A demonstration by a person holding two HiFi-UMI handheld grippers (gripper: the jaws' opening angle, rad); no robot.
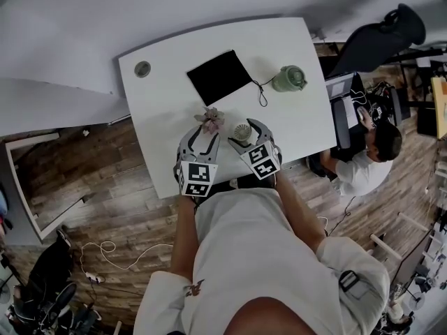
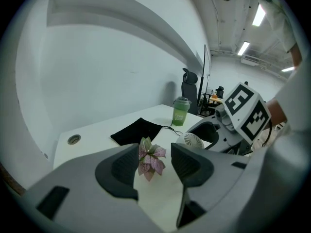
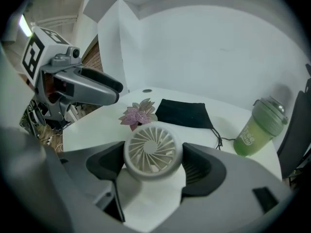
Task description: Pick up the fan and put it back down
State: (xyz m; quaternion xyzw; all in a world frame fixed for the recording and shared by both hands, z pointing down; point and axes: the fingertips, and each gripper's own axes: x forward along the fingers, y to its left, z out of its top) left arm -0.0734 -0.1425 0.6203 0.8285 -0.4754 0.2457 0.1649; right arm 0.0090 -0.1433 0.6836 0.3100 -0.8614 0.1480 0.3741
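Note:
A small round white fan (image 3: 153,152) sits between the jaws of my right gripper (image 3: 153,163), which is shut on its two sides. The fan's grille faces the camera and its shadow falls on the white table (image 1: 160,117) below. In the head view the fan (image 1: 242,131) and right gripper (image 1: 246,134) are near the table's front edge. My left gripper (image 1: 202,137) stands open just to the left and holds nothing. In the left gripper view, the fan (image 2: 193,141) shows to the right of the left gripper (image 2: 154,161).
A small pink-leaved plant (image 1: 211,119) stands just ahead of the left jaws. Farther back lie a black pouch (image 1: 218,75) with a cord and a green lidded cup (image 1: 288,79). A round grommet (image 1: 142,68) sits at the far left corner. A person (image 1: 370,152) sits to the right.

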